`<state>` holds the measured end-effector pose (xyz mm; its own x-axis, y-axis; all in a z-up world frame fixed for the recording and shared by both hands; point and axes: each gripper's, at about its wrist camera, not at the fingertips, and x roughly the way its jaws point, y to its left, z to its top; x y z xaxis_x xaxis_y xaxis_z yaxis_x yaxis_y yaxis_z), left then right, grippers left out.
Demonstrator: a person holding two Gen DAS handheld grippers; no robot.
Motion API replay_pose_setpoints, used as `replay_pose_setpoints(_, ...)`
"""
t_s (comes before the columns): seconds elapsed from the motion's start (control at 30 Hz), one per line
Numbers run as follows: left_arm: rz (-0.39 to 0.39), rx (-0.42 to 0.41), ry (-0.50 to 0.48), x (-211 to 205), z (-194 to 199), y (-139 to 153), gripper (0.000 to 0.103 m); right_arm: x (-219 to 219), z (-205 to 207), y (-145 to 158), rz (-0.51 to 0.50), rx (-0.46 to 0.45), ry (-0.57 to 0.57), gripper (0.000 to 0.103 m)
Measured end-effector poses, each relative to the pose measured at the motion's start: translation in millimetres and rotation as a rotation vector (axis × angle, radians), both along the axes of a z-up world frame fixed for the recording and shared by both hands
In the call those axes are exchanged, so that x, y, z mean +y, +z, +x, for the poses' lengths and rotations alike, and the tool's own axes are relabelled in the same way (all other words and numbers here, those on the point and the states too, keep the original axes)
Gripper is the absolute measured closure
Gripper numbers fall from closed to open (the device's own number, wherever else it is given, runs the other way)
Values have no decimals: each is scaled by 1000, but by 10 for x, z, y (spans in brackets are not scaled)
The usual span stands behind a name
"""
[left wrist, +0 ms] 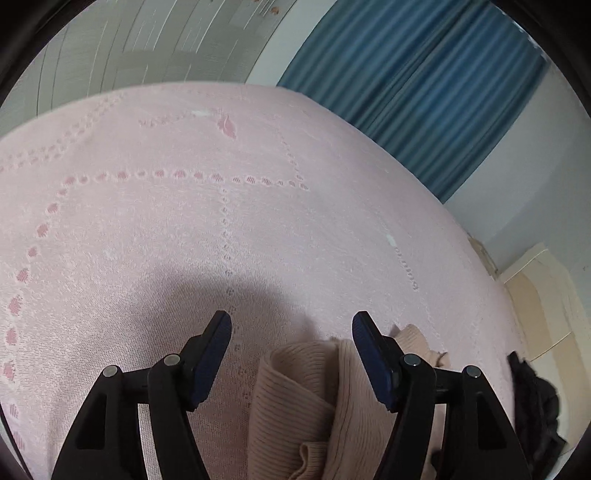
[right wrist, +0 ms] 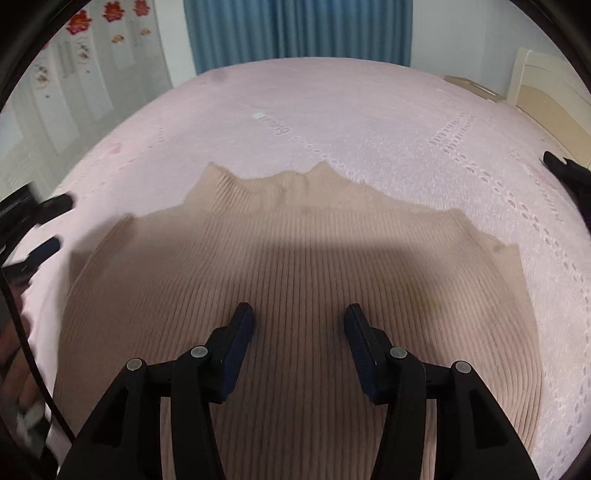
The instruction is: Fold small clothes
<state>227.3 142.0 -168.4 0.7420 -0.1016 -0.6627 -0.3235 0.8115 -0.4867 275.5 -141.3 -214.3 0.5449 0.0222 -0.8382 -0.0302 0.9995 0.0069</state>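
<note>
A beige ribbed knit garment lies spread flat on the pink bedspread, its collar edge pointing away from me. My right gripper is open and empty, just above the middle of the garment. My left gripper is open and empty over the bedspread; a rolled, bunched edge of the beige garment lies between and below its fingers. The left gripper's fingers also show at the left edge of the right wrist view.
A dark black garment lies at the right side of the bed, also in the right wrist view. Blue curtains hang beyond the bed. A cream headboard stands at the right, and a wardrobe at the far left.
</note>
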Motion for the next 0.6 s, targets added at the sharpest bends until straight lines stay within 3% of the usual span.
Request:
replay_pose_setpoints(0.2, -46, 16, 7, 151, 24, -33, 37, 33, 462, -129, -6, 63, -77, 48)
replay_pose_setpoints(0.3, -78, 9, -13, 196, 29, -25, 37, 121, 621, -127, -66, 56, -77, 48)
replay_pose_setpoints(0.47, -66, -2, -41, 202, -34, 14, 37, 97, 626, -105, -62, 80, -73, 48)
replay_pose_setpoints(0.6, -69, -12, -46, 222, -72, 10, 37, 50, 371, 15, -41, 112, -43, 53)
